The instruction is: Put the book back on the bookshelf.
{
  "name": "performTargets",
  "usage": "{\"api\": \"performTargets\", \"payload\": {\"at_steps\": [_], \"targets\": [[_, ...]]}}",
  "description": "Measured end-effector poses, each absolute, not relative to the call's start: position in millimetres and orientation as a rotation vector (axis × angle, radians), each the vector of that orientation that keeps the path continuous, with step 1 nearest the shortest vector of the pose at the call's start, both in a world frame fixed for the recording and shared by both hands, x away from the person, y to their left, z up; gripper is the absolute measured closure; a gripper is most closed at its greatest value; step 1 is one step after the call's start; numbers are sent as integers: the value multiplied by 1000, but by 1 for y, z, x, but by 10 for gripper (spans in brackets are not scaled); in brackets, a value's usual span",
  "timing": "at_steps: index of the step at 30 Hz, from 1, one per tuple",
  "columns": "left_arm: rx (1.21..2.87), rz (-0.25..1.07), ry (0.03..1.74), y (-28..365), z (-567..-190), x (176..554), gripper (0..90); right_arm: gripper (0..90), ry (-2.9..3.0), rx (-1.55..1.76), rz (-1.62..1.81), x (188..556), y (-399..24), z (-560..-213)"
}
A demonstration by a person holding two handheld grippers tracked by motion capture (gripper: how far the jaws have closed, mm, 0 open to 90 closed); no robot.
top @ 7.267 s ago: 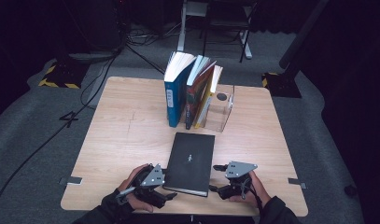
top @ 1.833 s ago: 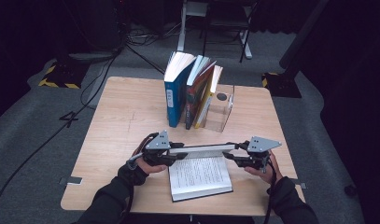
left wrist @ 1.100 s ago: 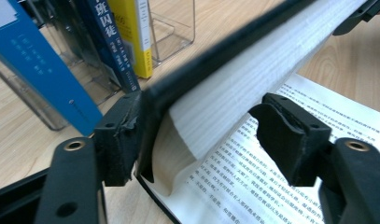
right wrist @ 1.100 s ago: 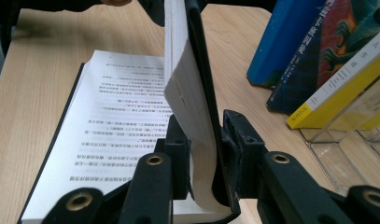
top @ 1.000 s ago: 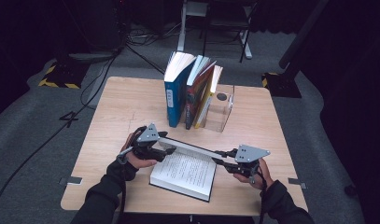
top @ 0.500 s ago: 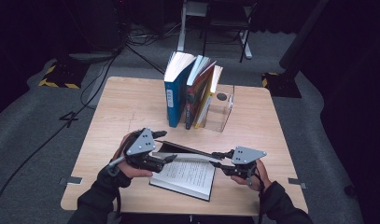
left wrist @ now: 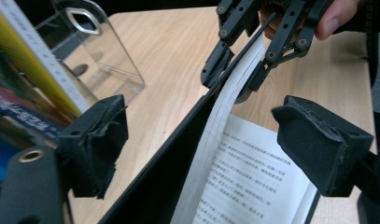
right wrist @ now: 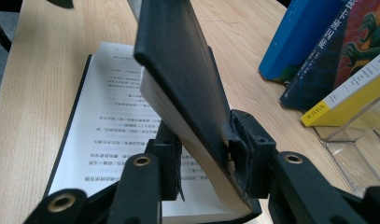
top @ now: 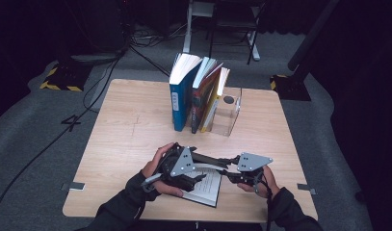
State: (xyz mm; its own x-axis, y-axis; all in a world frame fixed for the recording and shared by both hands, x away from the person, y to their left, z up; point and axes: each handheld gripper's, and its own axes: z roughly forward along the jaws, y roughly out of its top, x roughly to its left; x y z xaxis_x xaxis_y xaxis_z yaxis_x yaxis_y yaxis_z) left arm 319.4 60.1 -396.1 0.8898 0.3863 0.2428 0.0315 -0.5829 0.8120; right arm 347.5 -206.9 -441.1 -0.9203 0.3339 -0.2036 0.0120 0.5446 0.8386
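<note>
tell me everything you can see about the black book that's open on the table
The black book lies open near the table's front edge, white pages of printed text facing up. It looks like a thick paperback with a matte black cover. One cover with a block of pages is lifted at a slant. The right tool is clamped on that raised part's edge. The left tool stands open astride the page block, its pads clear of it, its jaws having just opened.

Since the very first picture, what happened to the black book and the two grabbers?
The black book, shut flat at first, now lies open. The right gripper clamps its raised cover and pages. The left gripper has just been opening; the raised part stands between its pads untouched. The upright books and the clear bookend stayed put.
</note>
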Motion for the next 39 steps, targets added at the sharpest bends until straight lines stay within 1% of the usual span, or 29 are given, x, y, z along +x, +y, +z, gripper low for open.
{"api": "performTargets", "payload": {"at_steps": [4,8,9,10,14,19,20,22,23,24,25,26,27,28,33,36,39], "targets": [[2173,487,322,59,-400,323,171,646,2445,273,1318,347,-206,-442],[2212,475,343,57,-408,328,176,612,2468,251,1305,346,-204,-443],[2224,475,335,57,-410,328,198,604,2471,251,1304,346,-203,-443],[2254,465,322,57,-412,328,249,600,2471,253,1302,346,-202,-443],[2275,489,325,56,-414,327,287,600,2473,261,1307,346,-203,-444],[2305,540,323,56,-415,327,361,599,2470,258,1299,346,-202,-444],[2319,547,318,56,-416,327,361,598,2470,261,1297,346,-201,-444],[2337,546,313,57,-416,327,419,597,2467,268,1291,346,-201,-444],[2339,554,303,57,-416,326,468,598,2460,274,1287,346,-200,-445],[2339,554,303,57,-416,326,491,598,2460,274,1287,346,-200,-445],[2333,562,303,58,-416,327,491,597,2459,277,1285,346,-200,-445],[2326,561,300,59,-415,328,529,595,2458,280,1286,346,-200,-445],[2319,559,297,60,-415,328,545,592,2456,290,1295,346,-200,-445],[2315,561,296,60,-416,328,556,576,2459,307,1302,347,-200,-445],[2264,527,304,64,-418,330,576,403,2450,380,1335,352,-204,-444],[2233,499,329,68,-418,332,576,361,2417,399,1349,352,-209,-440],[2205,493,346,72,-419,334,576,339,2405,386,1383,352,-214,-435]]}}
